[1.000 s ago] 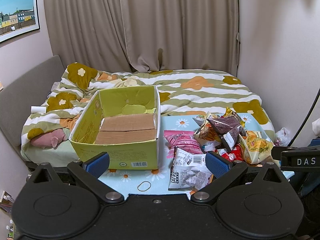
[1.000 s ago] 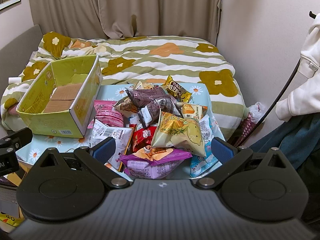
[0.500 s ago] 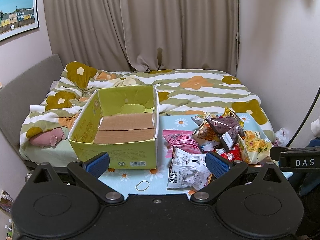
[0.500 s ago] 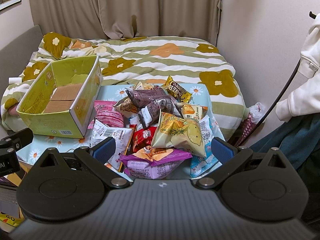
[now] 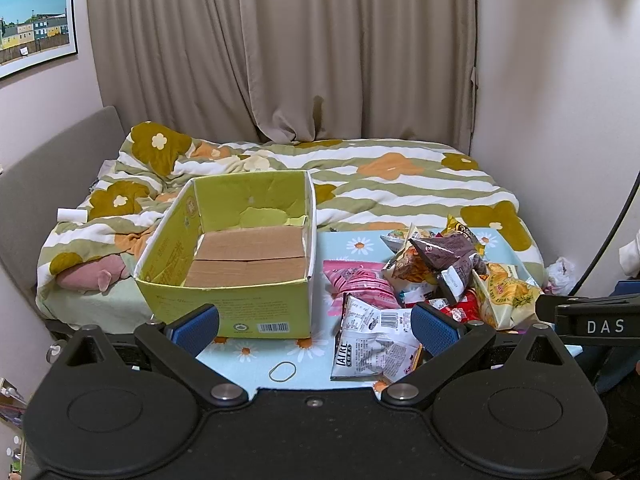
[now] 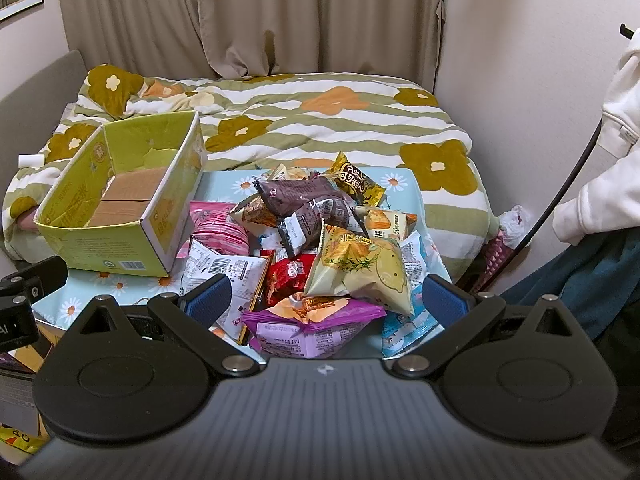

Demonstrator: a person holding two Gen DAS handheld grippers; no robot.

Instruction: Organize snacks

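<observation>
Snack pile ahead of the right gripper, box ahead of the left.
The right gripper (image 6: 324, 300), jaws spread and empty, sits nearest the snack pile (image 6: 320, 240) on the table (image 6: 80, 304); the green box (image 5: 236, 260) lies to the pile's left, facing the left gripper (image 5: 314, 324), jaws likewise spread.
</observation>
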